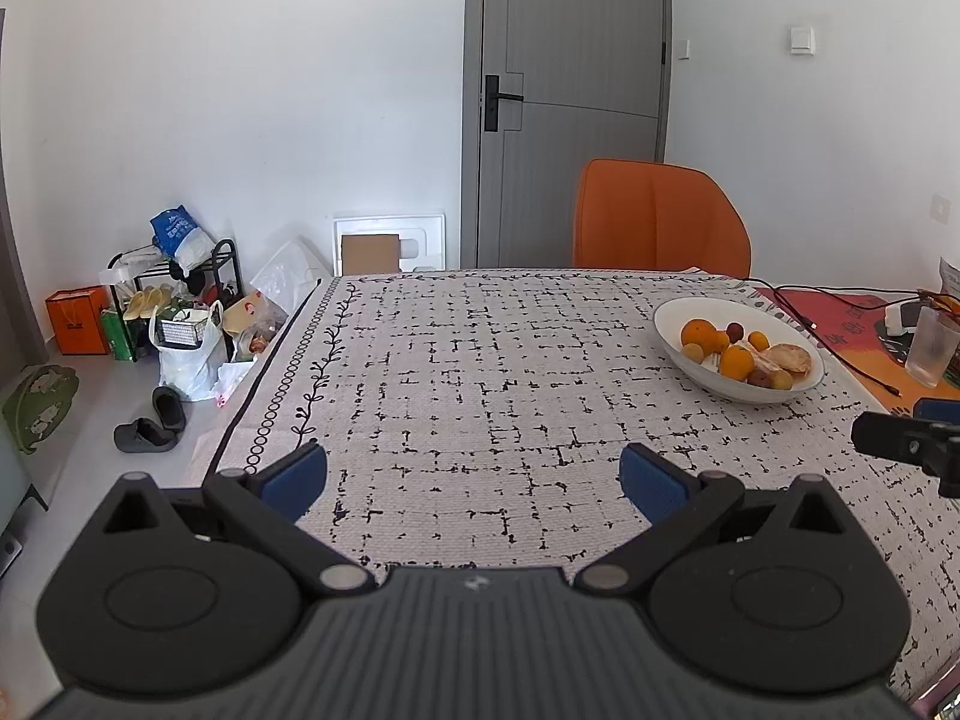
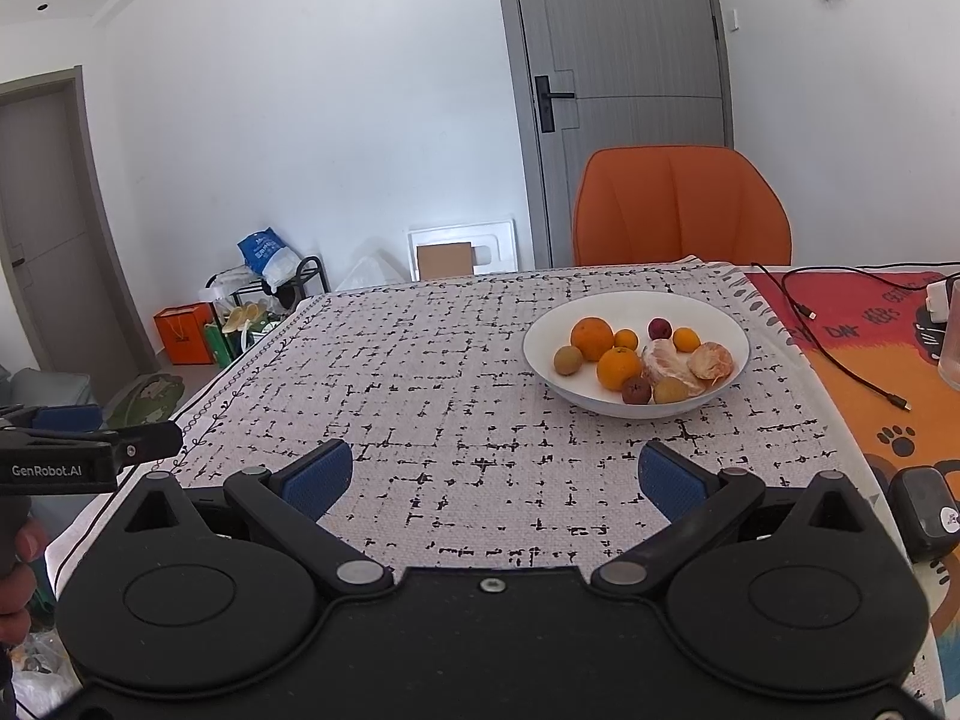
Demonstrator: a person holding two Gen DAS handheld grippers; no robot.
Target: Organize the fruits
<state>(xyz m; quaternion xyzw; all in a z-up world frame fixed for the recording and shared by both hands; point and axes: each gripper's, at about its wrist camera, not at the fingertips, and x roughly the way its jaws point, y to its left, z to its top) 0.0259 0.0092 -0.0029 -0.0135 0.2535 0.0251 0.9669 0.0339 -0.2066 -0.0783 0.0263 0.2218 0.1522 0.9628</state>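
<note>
Assorted round fruits [image 2: 618, 367], orange, brown and dark red, are lying in a white ceramic bowl [image 2: 552, 333]; both grippers, left [image 1: 474, 480] and right [image 2: 495, 477], are hovering spread wide, empty.

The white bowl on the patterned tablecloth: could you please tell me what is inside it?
The wide white ceramic bowl holds two large round oranges, two small orange fruits, peeled citrus pieces, two dark red fruits and two brownish-green ones. Anything beneath the pile is hidden.
</note>
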